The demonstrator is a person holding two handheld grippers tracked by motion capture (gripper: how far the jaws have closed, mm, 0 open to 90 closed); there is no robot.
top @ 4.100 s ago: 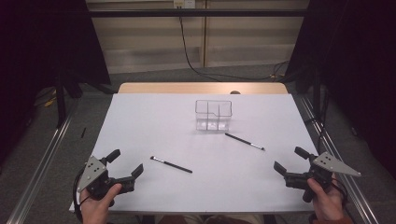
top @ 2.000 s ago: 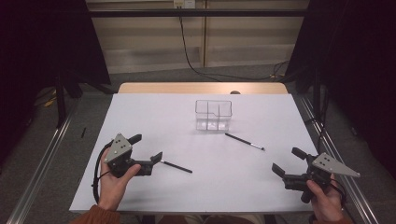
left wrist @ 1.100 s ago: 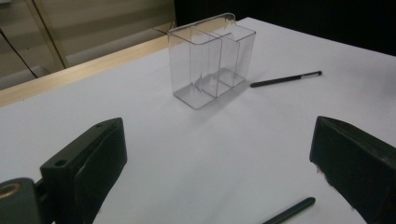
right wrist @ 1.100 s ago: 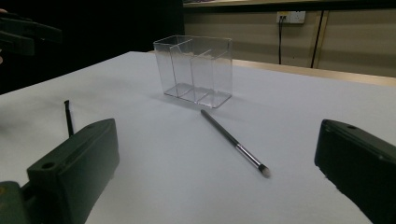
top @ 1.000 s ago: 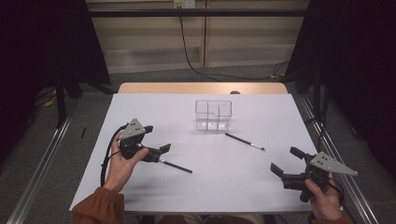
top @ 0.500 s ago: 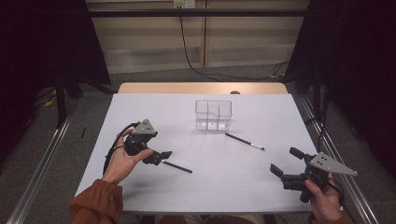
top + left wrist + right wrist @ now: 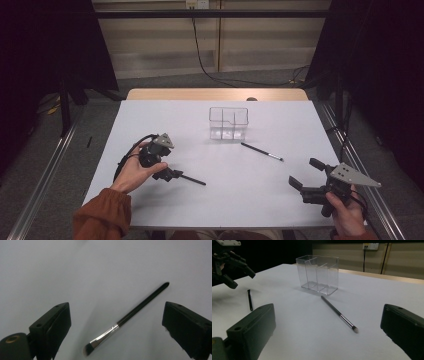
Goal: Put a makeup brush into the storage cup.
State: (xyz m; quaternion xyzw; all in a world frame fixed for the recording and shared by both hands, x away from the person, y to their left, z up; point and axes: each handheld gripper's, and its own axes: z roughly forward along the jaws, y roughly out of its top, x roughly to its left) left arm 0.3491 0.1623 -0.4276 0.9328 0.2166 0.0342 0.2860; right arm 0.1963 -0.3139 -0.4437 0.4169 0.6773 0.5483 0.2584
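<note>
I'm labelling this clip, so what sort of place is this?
Probably a lab or recording setup, not a home: a white-covered table ringed by black curtains, with metal rails on the floor and a hand-held gripper poised over a makeup brush.

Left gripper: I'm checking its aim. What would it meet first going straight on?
Probably the near makeup brush, lying between the open jaws of the left gripper; under it, the white table. Depth is unclear.
</note>
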